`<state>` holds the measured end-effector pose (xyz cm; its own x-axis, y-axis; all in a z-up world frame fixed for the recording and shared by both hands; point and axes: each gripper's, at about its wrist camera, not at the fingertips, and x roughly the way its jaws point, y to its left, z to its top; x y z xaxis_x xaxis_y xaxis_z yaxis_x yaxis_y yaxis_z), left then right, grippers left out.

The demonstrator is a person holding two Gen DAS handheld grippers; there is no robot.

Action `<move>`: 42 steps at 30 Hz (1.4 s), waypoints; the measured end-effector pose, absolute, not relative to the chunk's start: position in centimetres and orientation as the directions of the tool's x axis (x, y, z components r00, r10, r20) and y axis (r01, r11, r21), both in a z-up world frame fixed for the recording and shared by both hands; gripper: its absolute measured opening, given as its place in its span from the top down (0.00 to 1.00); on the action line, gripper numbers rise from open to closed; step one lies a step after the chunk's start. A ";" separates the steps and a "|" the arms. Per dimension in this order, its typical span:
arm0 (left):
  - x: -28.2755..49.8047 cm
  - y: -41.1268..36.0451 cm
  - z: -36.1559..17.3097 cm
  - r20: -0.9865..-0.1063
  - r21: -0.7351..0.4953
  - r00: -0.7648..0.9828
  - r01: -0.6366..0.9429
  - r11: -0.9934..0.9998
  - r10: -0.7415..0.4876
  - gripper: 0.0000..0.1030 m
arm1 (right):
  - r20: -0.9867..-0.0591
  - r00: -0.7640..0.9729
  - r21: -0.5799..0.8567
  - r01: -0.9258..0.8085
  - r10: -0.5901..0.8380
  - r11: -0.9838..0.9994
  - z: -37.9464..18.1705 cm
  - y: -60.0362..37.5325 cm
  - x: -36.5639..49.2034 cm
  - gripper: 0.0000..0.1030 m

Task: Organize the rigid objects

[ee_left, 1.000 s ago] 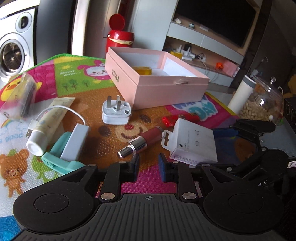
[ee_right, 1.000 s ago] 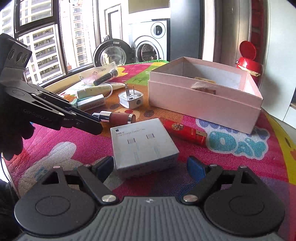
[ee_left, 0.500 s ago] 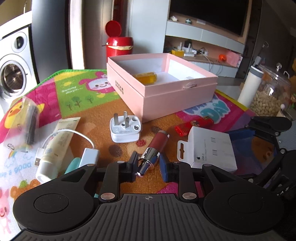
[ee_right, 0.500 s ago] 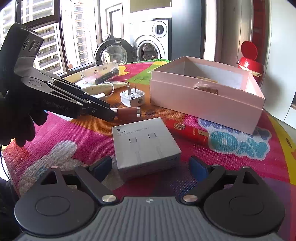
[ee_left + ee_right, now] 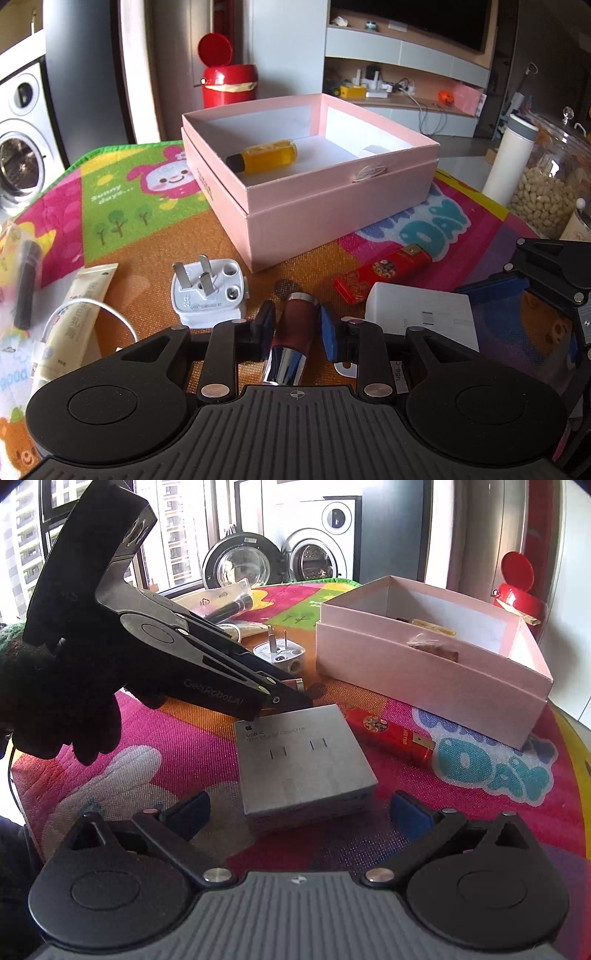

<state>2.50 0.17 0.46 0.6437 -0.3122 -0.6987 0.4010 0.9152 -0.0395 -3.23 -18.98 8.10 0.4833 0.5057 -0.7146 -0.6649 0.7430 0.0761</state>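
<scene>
L gripper (image 5: 297, 328) pads flank maroon lipstick tube w/ chrome end (image 5: 295, 334) lying on colourful cartoon mat (image 5: 147, 221); contact looks made, unsure. Should squeeze firm, lift level, carry to open pink cardboard box (image 5: 332, 206). R gripper (image 5: 299, 808) wide open, empty, before white USB-C cable box (image 5: 299, 760).

Bottle (image 5: 266, 158) in box (image 5: 332, 206) — plug (image 5: 208, 291) before it.

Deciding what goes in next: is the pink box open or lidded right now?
Open. The pink box has no lid on top; its white interior is exposed, with a yellow bottle lying on its side inside.
</scene>
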 end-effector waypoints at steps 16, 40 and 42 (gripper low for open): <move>-5.4 2.2 0.3 -0.656 -0.048 0.689 0.370 0.928 -0.309 0.77 | -0.697 0.542 -0.059 -0.696 0.469 0.716 9.3 -16.9 -2.7 0.21; 10.0 -0.7 16.7 -0.387 -0.139 0.828 0.382 0.914 -0.405 0.76 | -0.453 0.801 -0.045 -0.458 0.390 0.888 22.9 -23.9 7.4 0.20; 11.6 -0.5 15.4 -0.392 -0.166 0.836 0.347 0.923 -0.384 0.76 | -0.492 0.788 -0.030 -0.441 0.371 0.897 21.6 -23.7 8.1 0.20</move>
